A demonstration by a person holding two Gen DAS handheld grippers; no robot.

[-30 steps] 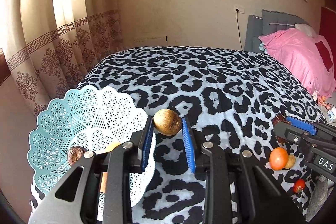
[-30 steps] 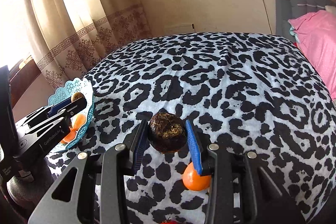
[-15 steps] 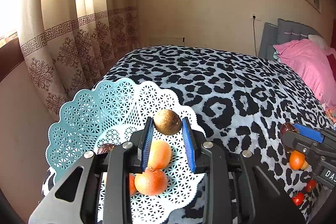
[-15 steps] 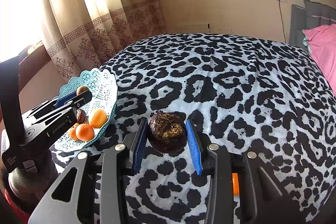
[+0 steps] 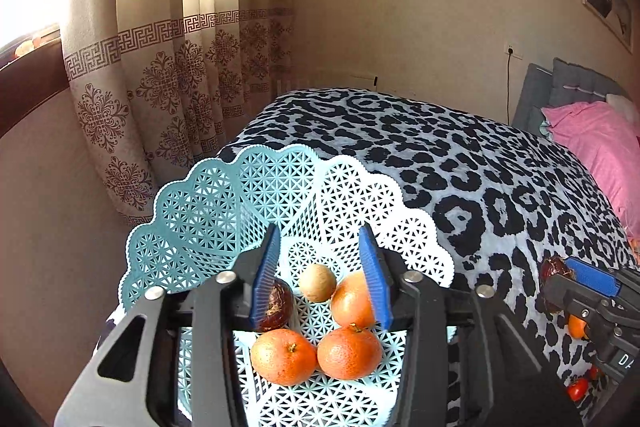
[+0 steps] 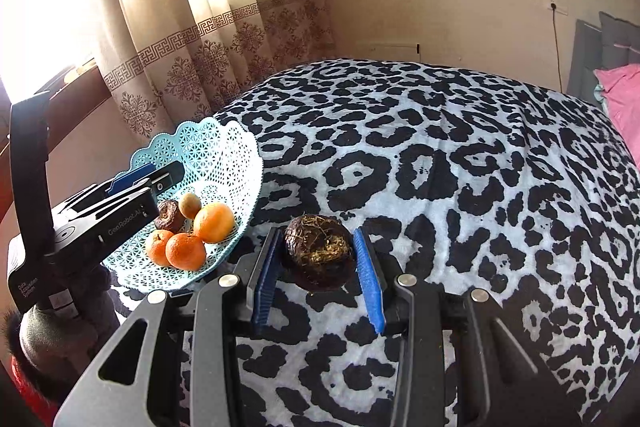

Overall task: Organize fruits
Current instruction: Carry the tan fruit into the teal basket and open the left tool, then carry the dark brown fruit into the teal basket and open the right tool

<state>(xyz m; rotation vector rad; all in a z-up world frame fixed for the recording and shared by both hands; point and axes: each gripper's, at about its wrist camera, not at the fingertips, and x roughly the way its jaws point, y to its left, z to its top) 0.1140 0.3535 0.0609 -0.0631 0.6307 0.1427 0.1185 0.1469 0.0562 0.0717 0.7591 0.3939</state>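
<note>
**Fruits mostly in the basket, one dark lumpy one on its way**

Fruits first: three oranges (image 5: 349, 352), a small tan round one (image 5: 317, 282) and a dark wrinkly one (image 5: 276, 308) sit in the lacy blue basket (image 5: 192, 211) at the bed's corner. My left gripper (image 5: 320, 271) hangs over them, jaws spread, holding nothing. My right gripper (image 6: 316, 267) is pinching a dark, shrivelled fruit (image 6: 318, 251) above the leopard-print cover (image 6: 460, 167), near the basket. I reckon it's light with a brittle, rough skin, so I'd keep squeezing gently across its widest part.
</note>
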